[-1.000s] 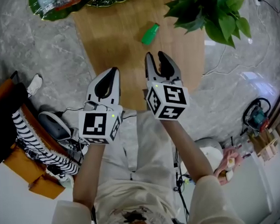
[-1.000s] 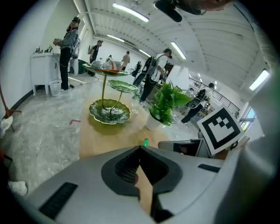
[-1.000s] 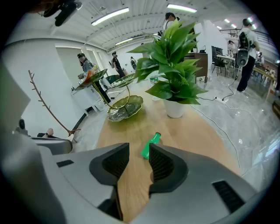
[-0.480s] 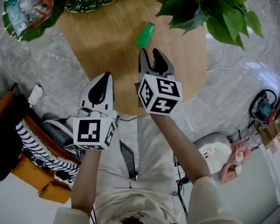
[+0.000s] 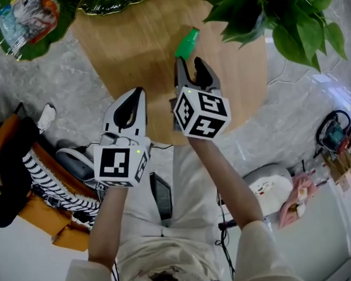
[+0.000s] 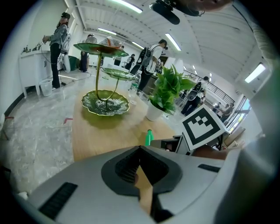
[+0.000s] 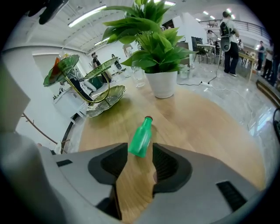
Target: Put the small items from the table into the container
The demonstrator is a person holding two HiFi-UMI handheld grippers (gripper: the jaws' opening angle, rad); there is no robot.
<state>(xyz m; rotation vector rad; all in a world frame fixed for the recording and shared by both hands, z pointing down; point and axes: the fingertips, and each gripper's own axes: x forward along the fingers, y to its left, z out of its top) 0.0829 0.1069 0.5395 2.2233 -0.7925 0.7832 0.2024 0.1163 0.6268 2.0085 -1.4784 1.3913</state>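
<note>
no readable text, labels or numbers anywhere

Plant (image 5: 257, 12) and leaf tray (image 5: 36, 53) cut off at head view's top edge; tray contents too blurry to tell.

— Where is the small green plastic bottle (image 5: 187, 43)?
— Lying on its side on the light wooden table (image 5: 129, 45), neck pointing away.
— What's around it?
— The leafy potted plant (image 5: 274, 14) stands behind it to the right. The tiered green leaf-shaped dish stand (image 5: 106, 1) stands well apart, far left.
</note>
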